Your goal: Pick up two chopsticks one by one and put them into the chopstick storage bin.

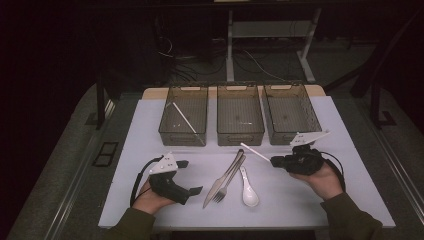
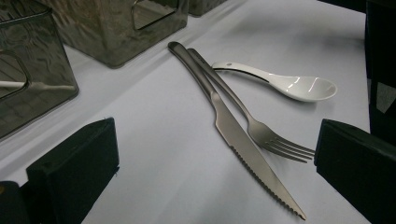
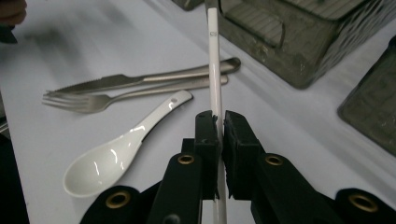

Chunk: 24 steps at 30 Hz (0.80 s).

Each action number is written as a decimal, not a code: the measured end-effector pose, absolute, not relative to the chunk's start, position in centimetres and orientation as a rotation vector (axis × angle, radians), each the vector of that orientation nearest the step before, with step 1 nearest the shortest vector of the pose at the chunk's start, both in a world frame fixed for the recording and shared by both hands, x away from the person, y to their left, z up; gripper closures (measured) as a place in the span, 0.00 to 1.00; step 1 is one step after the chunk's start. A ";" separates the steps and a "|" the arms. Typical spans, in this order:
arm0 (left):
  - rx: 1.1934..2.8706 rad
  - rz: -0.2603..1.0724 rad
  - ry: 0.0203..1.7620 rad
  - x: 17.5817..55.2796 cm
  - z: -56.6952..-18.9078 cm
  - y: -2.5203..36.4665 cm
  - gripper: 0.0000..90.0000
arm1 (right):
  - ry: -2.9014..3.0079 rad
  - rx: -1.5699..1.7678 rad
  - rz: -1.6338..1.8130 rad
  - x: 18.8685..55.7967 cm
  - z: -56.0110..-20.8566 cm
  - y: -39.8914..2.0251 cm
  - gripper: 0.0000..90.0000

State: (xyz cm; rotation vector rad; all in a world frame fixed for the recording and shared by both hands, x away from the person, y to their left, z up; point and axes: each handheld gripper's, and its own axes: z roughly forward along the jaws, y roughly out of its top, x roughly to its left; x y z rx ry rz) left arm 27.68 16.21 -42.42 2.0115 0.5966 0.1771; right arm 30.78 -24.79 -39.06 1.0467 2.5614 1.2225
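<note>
Sorting of tableware into three translucent bins at the far side of a white table [image 1: 150,200]. The right gripper [image 1: 274,161] has its jaws clamped on a white chopstick [image 1: 255,151], which it holds off the table, near the front of the middle bin [image 1: 240,134] and the right bin [image 1: 285,136]; in the right gripper view the chopstick [image 3: 215,65] runs straight out between the pads, above the remaining cutlery. The left gripper [image 1: 189,176] rests near the table's near-left, jaws spread wide with nothing between them, facing the knife [image 2: 243,140], fork [image 2: 261,130] and white ceramic spoon [image 2: 299,86], which lie together at mid-table. A second white chopstick [image 1: 187,122] already leans in the left bin [image 1: 167,131]. The step in hand appears to be the carrying of the held chopstick to a bin. The next move probably calls for carrying it across to the left bin, tilting its tip over the rim and releasing it beside its mate.
</note>
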 end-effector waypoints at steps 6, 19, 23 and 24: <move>2.012 0.182 0.599 27.6 -42.4 16.3 0.00 | 2.532 1.041 1.254 31.6 -38.0 -23.8 0.94; 2.000 0.186 0.600 27.6 -42.3 16.3 0.00 | 2.491 1.016 1.254 35.4 -35.8 -18.1 0.94; 1.997 0.185 0.604 27.7 -42.4 16.3 0.00 | 2.483 1.023 1.236 36.9 -35.1 -16.1 0.94; 1.993 0.183 0.606 27.7 -42.4 16.3 0.00 | 2.481 1.030 1.229 37.3 -35.0 -15.6 0.94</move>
